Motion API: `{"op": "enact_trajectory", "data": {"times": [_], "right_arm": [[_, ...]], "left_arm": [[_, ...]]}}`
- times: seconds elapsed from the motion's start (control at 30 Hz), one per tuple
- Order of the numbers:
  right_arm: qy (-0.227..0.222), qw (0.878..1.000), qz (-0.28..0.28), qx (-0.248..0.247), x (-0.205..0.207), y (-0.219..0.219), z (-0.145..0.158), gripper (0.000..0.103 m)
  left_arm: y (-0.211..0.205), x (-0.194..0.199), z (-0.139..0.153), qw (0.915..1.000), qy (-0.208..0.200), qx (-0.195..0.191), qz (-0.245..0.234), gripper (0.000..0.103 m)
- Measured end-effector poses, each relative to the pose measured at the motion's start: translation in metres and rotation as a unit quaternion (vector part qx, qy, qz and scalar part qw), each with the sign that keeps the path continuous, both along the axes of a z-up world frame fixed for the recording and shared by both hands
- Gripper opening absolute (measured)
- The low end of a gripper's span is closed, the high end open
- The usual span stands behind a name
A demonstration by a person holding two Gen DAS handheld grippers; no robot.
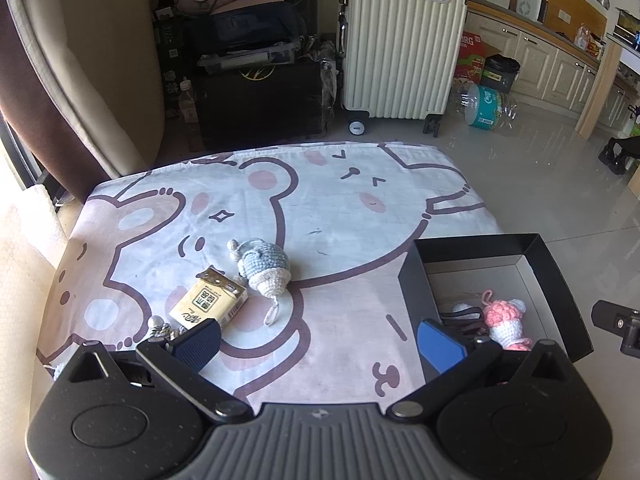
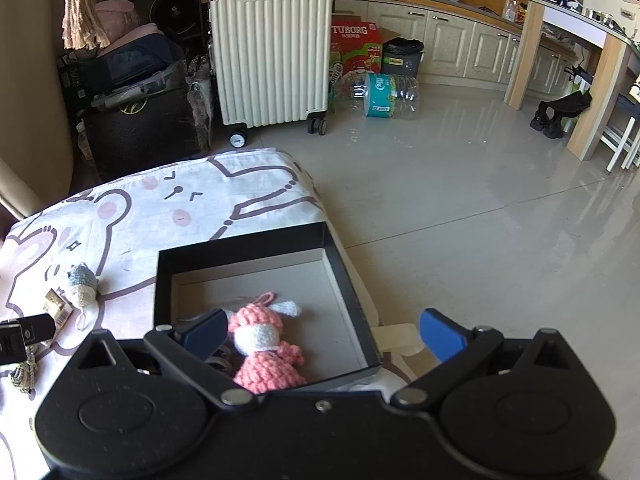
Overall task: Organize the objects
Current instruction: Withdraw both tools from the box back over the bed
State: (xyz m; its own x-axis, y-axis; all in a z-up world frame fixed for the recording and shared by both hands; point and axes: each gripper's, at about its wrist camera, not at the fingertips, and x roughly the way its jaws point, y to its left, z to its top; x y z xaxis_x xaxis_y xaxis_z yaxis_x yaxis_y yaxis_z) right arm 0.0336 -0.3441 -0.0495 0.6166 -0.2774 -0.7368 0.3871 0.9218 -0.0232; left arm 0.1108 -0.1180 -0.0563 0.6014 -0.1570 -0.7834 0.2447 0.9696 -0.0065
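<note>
A black open box (image 1: 536,245) (image 2: 240,252) sits on the right side of the cartoon-print cloth (image 1: 340,200) (image 2: 168,208). Inside lie a pink crochet doll (image 1: 506,322) (image 2: 266,344) and a dark cord. On the cloth lie a blue-grey crochet mouse (image 1: 264,266) (image 2: 82,282), a yellow tissue pack (image 1: 208,300) (image 2: 58,306) and a braided keychain (image 1: 160,330) (image 2: 24,372). My left gripper (image 1: 320,344) is open and empty over the cloth, between the pack and the box. My right gripper (image 2: 324,334) is open and empty over the box's near right corner.
A cream suitcase (image 1: 400,44) (image 2: 272,48) stands beyond the table with dark bags and boxes (image 1: 256,80) to its left. Empty water bottles (image 2: 380,94) lie on the tiled floor (image 2: 480,220). The table edge drops off right of the box.
</note>
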Motion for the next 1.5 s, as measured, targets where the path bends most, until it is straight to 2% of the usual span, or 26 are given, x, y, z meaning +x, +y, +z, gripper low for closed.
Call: {"op": "enact_trajectory", "data": {"times": [0.63,1.2,1.5], "right_arm": [[-0.001,0.998,0.069,0.01,0.033,0.065,-0.002,0.103],[-0.011,0.991,0.126,0.031,0.057,0.134,-0.004,0.103],[-0.011,0.987,0.159,0.026,0.063,0.164,-0.004,0.103]], "left_arm": [[0.081,0.004,0.006,0.9976,-0.006,0.014,0.068,0.103],[0.166,-0.001,0.011,0.9894,-0.004,0.027,0.143,0.103],[0.188,-0.007,0.015,0.9862,-0.011,0.033,0.162,0.103]]}}
